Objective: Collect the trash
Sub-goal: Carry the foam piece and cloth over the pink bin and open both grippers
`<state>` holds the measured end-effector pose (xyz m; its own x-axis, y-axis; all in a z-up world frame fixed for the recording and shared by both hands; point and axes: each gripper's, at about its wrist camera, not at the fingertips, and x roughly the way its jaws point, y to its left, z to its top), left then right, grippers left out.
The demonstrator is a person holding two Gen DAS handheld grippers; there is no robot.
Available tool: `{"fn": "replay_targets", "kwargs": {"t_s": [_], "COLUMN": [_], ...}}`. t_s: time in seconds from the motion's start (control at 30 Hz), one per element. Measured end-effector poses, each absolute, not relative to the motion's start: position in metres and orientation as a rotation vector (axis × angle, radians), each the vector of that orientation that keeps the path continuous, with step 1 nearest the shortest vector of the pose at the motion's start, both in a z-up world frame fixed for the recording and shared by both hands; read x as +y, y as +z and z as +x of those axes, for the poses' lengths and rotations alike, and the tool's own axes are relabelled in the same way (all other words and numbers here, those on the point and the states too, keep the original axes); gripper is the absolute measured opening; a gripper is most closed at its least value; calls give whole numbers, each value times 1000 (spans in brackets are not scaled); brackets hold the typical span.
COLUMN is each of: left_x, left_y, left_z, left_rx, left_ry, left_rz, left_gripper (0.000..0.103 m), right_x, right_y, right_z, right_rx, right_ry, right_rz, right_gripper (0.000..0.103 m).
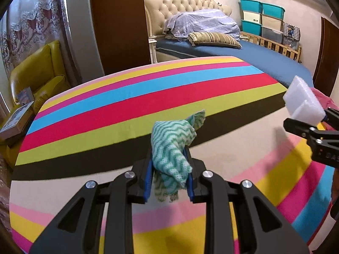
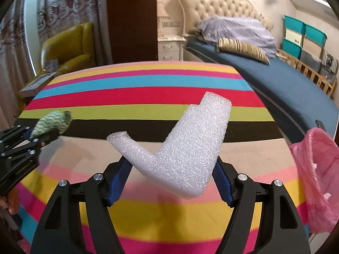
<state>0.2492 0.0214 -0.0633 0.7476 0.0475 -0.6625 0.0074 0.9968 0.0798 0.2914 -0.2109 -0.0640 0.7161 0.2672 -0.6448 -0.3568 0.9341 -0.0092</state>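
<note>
My left gripper (image 1: 169,163) is shut on a crumpled green-and-white wavy cloth (image 1: 171,146), which sticks up between its blue pads over the striped surface (image 1: 127,105). From the right wrist view that left gripper (image 2: 36,133) and the cloth (image 2: 55,122) appear at the far left. My right gripper (image 2: 171,163) is shut on a white L-shaped foam piece (image 2: 190,139), one arm of it pointing up and to the right. In the left wrist view the right gripper (image 1: 307,118) holds the foam (image 1: 303,99) at the right edge. A pink plastic bag (image 2: 313,169) hangs at the right.
A bed with a blue sheet (image 1: 264,57) and a tufted headboard stands behind the striped surface. To the left are a yellow armchair (image 1: 42,69) and a flat box (image 1: 17,120). Teal and beige storage boxes (image 1: 262,17) are stacked at the far wall.
</note>
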Motion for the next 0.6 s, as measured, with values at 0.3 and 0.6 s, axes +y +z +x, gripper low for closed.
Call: {"fn": "replay_targets", "kwargs": {"t_s": [0.3, 0.6], "left_x": [-3, -20], "left_y": [-52, -42], "left_z": [209, 185], "left_rx": [683, 669], "left_ry": [-14, -40], "left_rz": [121, 141], "left_gripper": [25, 26], "right_x": [-235, -267], "right_y": [-49, -44], "right_z": [237, 201], "right_rx": [617, 588], "right_ry": [344, 370], "right_rz": [-154, -155], "right_gripper": [69, 69]}}
